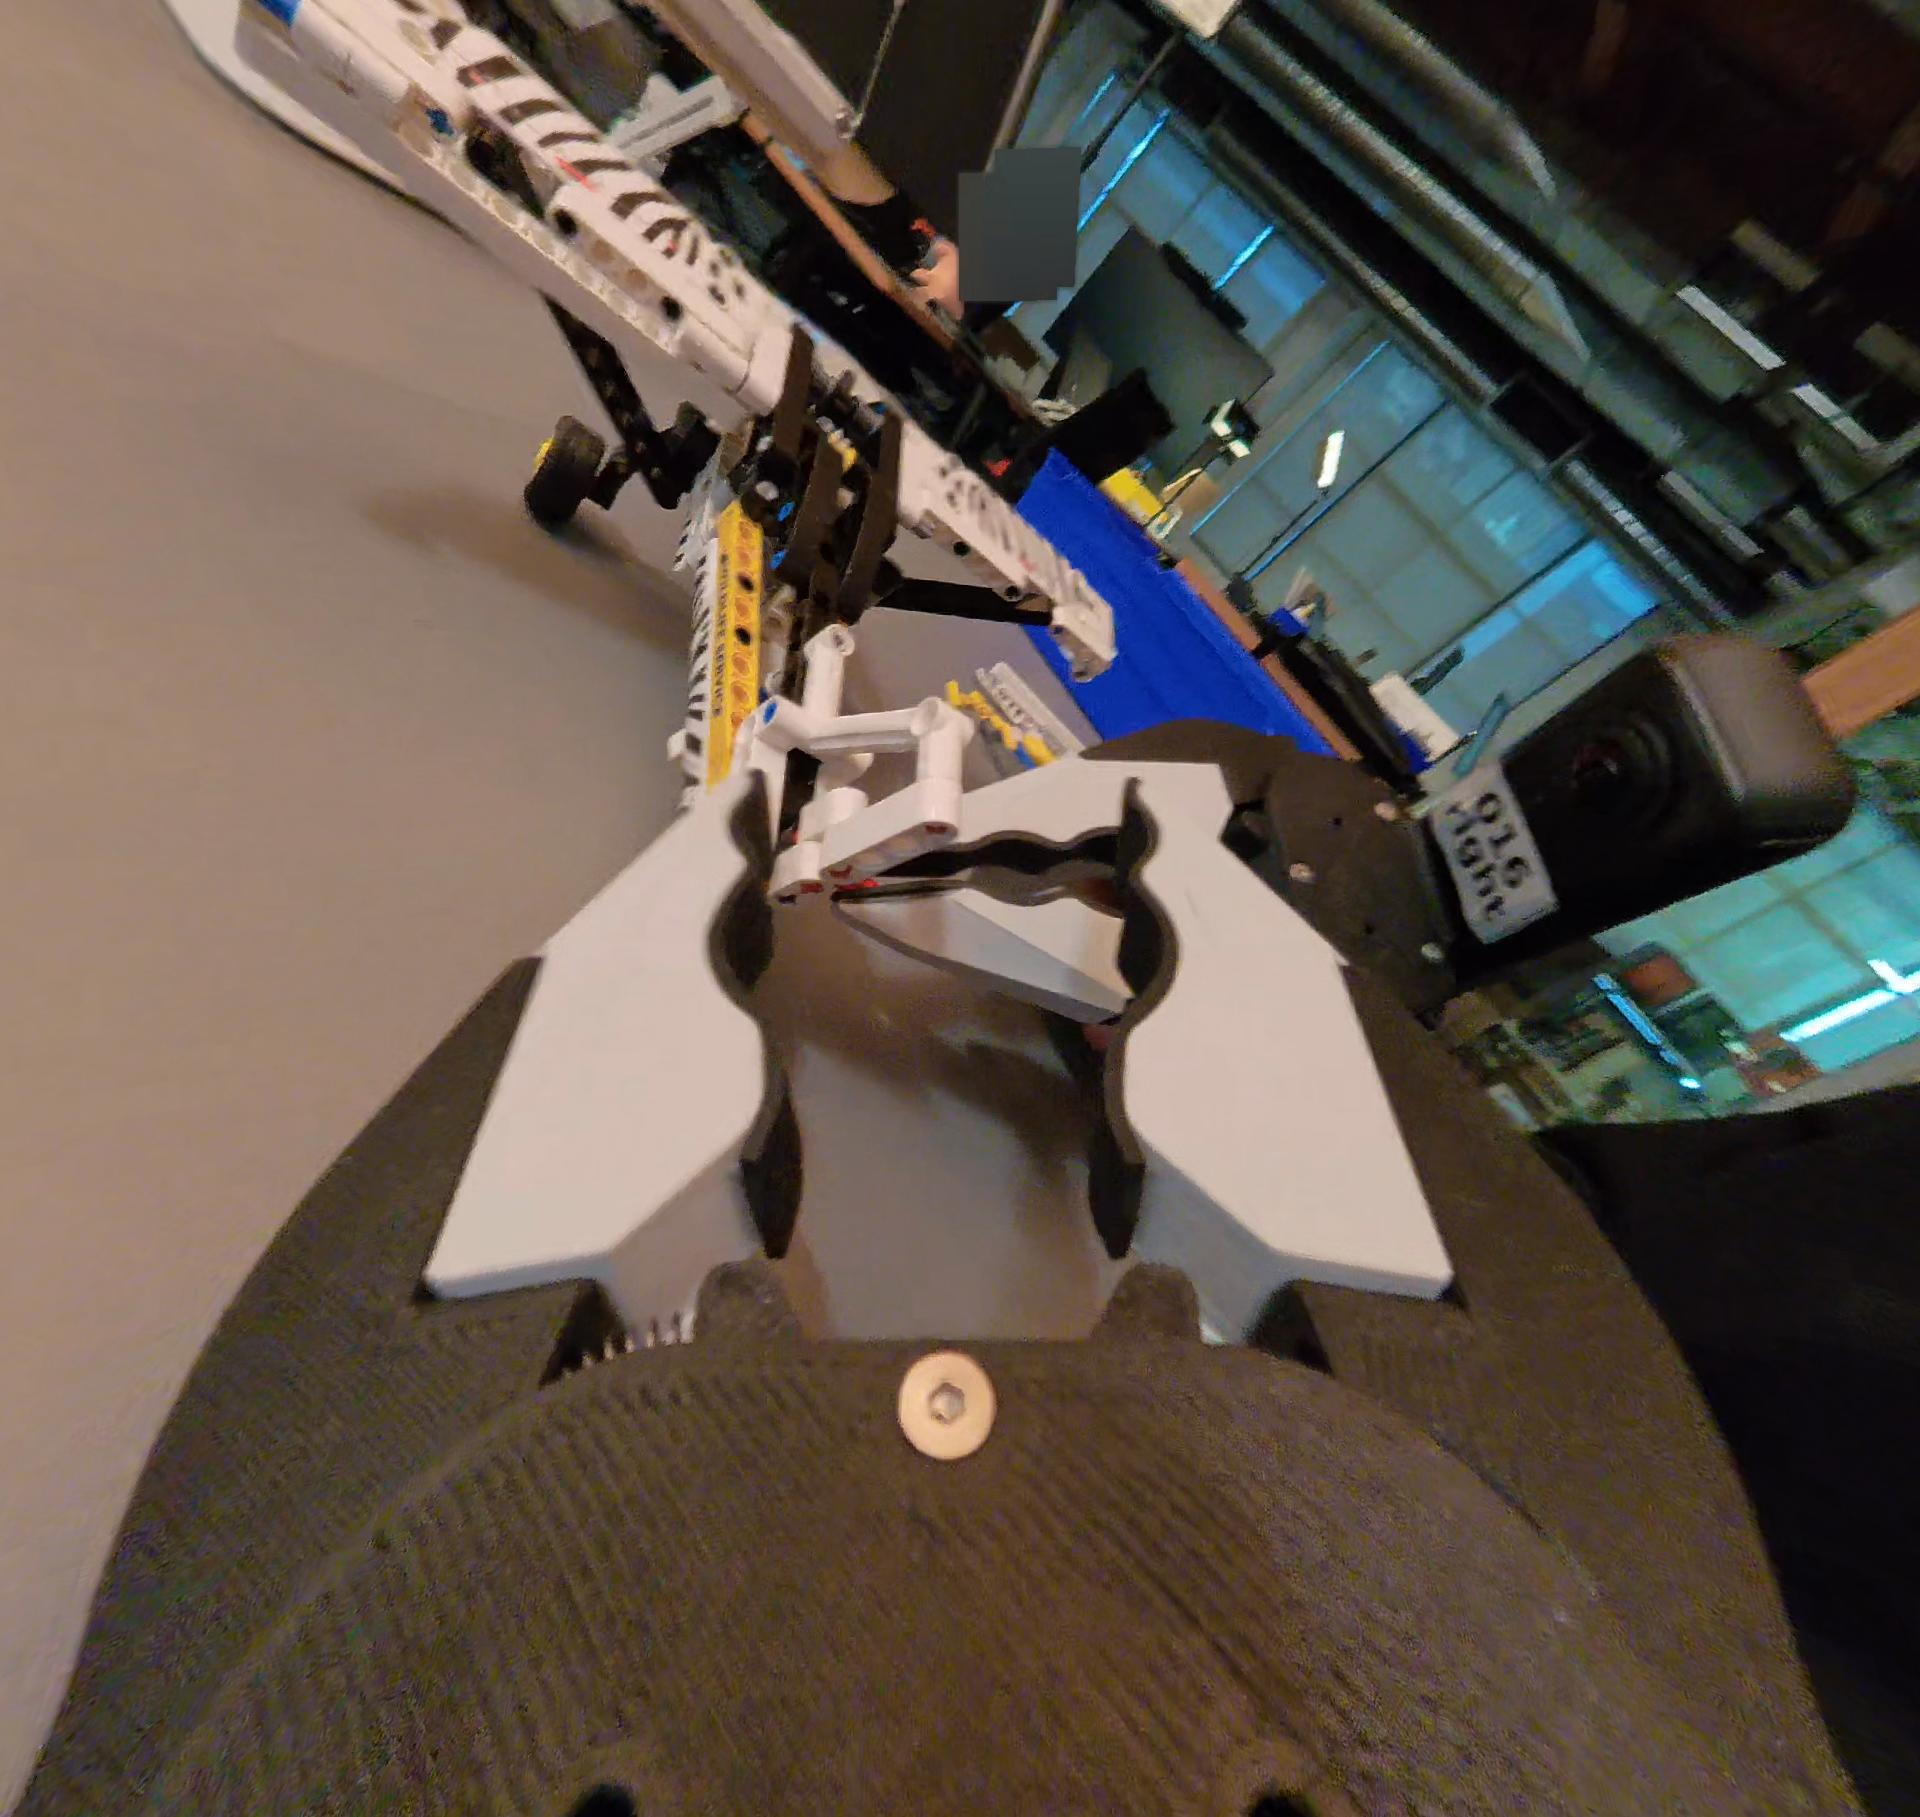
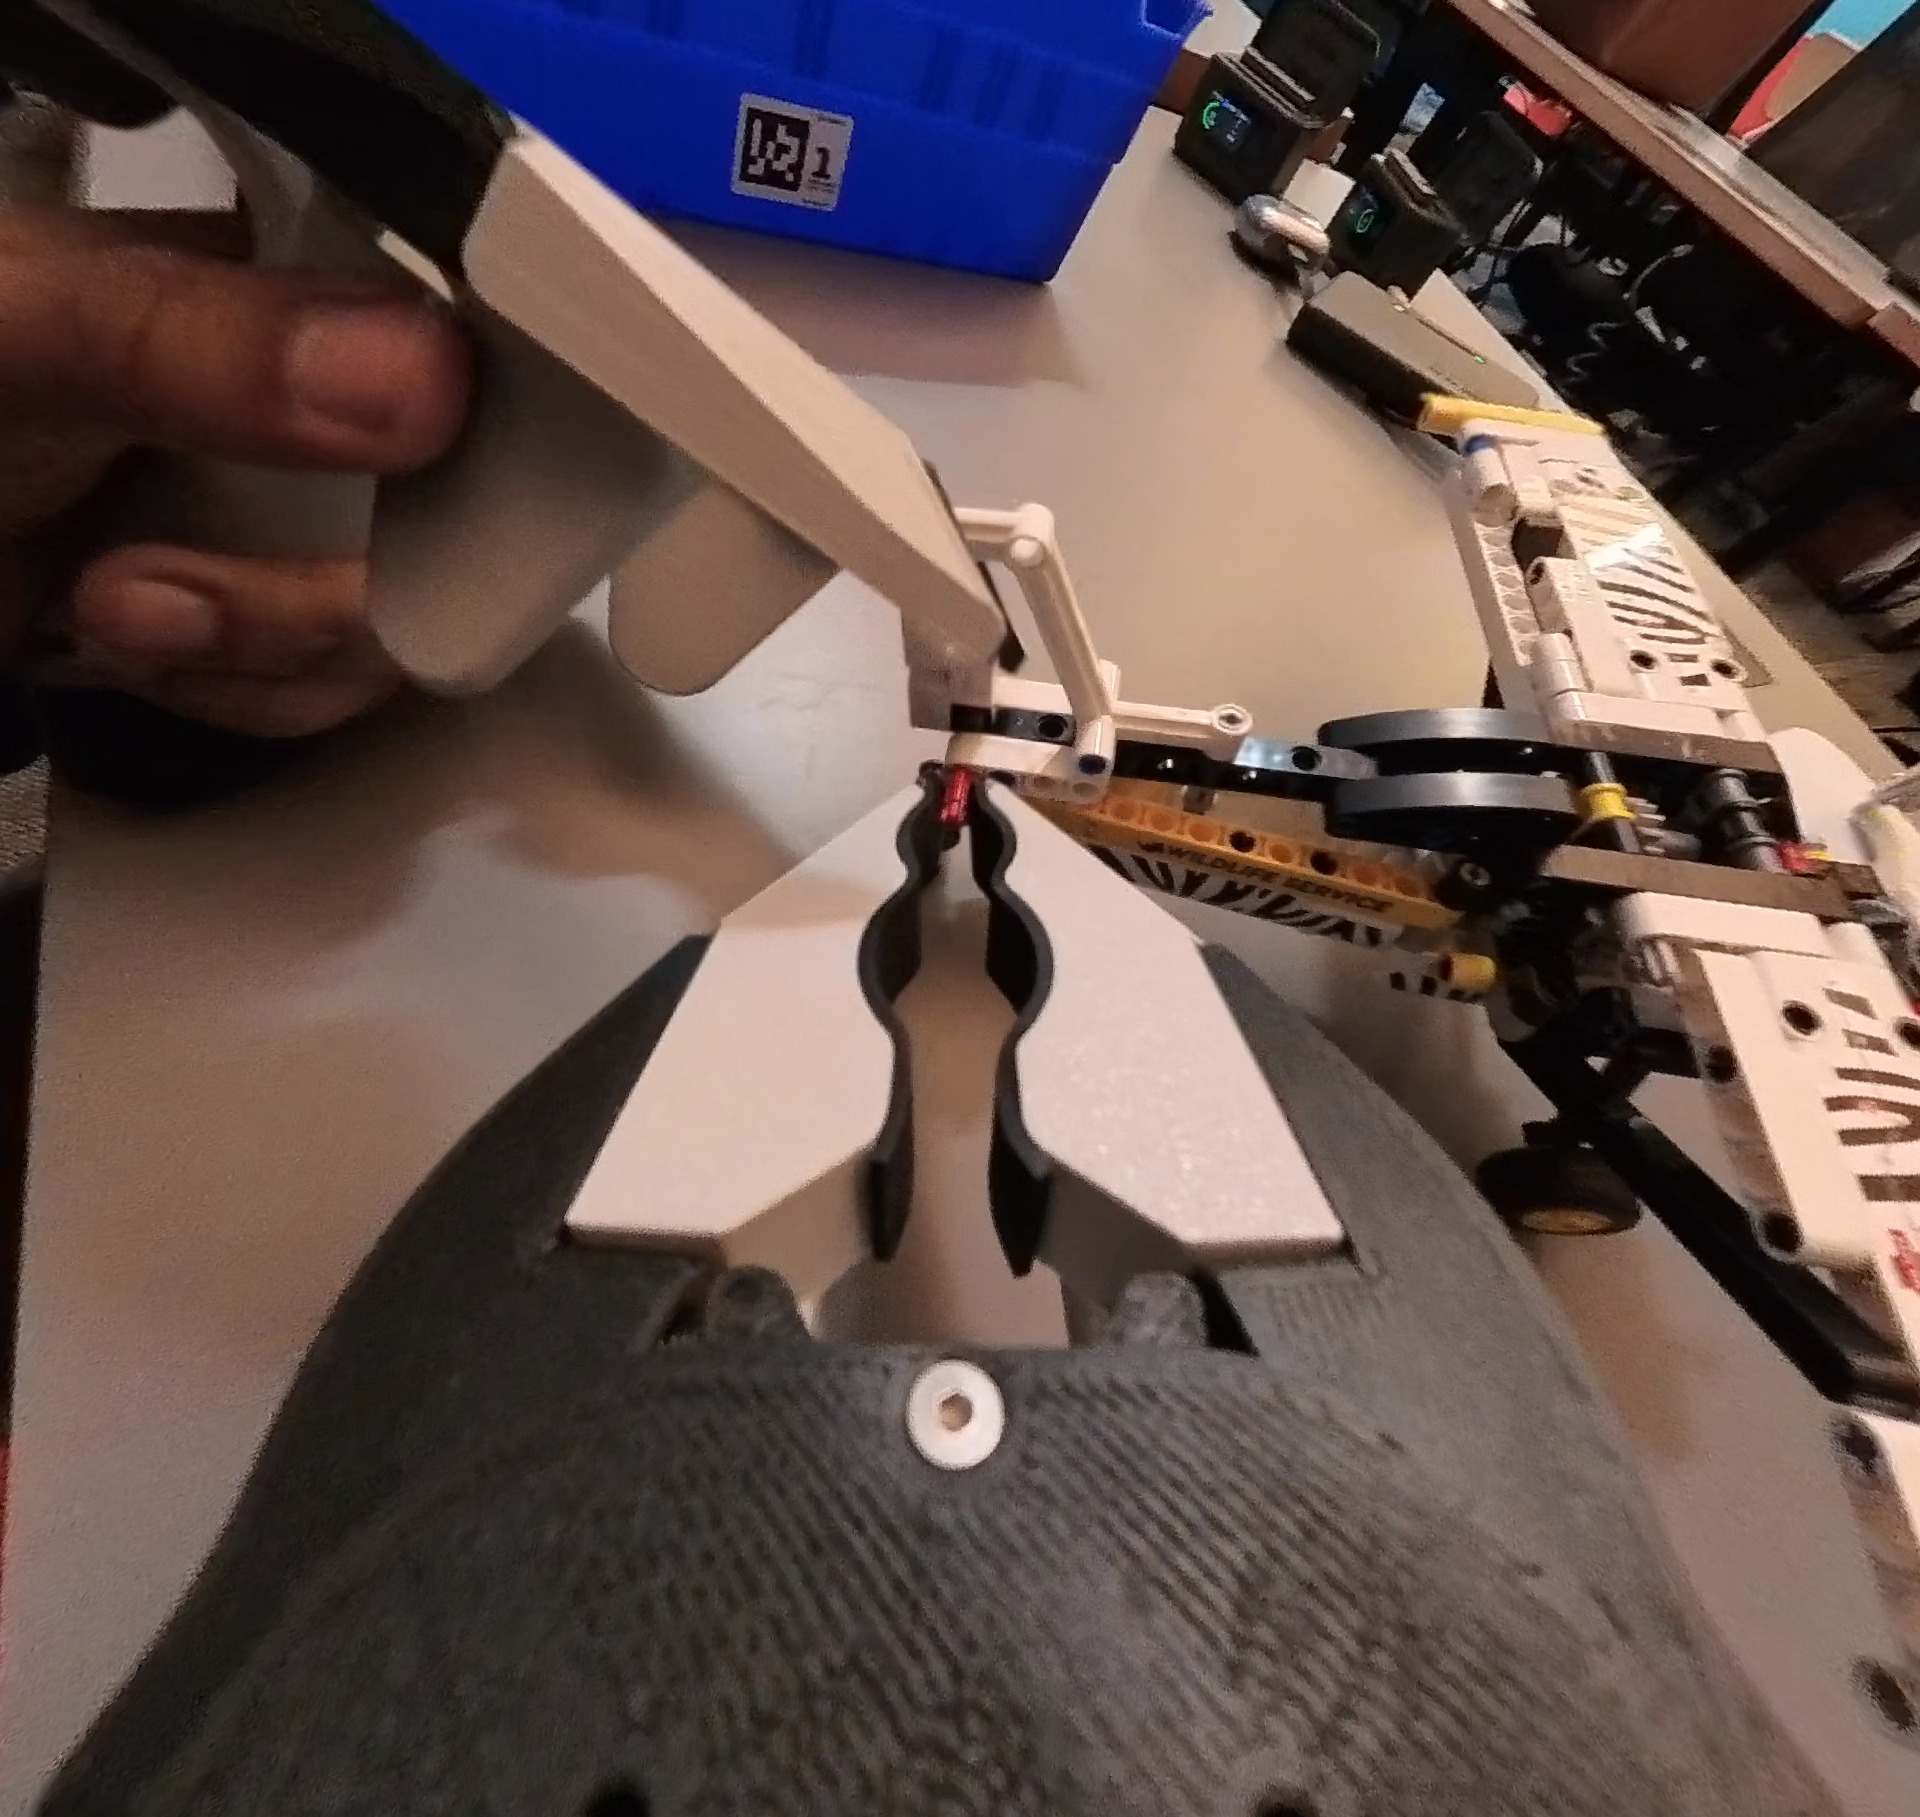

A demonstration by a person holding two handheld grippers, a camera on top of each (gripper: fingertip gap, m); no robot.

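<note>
A white brick-built model (image 2: 1621, 645) with black stripes, a yellow beam (image 2: 1247, 842) and black wheels lies on the grey table (image 2: 1195, 437). My right gripper (image 2: 956, 817) is shut on a small red pin (image 2: 954, 799) that sticks out of the end of the model's white beam (image 2: 1013, 751). My left gripper (image 1: 940, 863) is open, with its fingers on either side of that beam end (image 1: 883, 822) and of the right gripper's shut fingers (image 1: 997, 920). A thin white frame (image 1: 883, 739) rises just beyond. In the right wrist view the left gripper (image 2: 961, 666) reaches down onto the beam from the upper left.
A blue bin (image 2: 779, 22) with a square tag stands at the back of the table. Black devices (image 2: 1278, 105) and cables lie behind the model. Small loose parts (image 1: 1013, 718) lie by the bin. A hand (image 2: 208, 396) holds the left gripper. The tips of both grippers are at nearly the same place.
</note>
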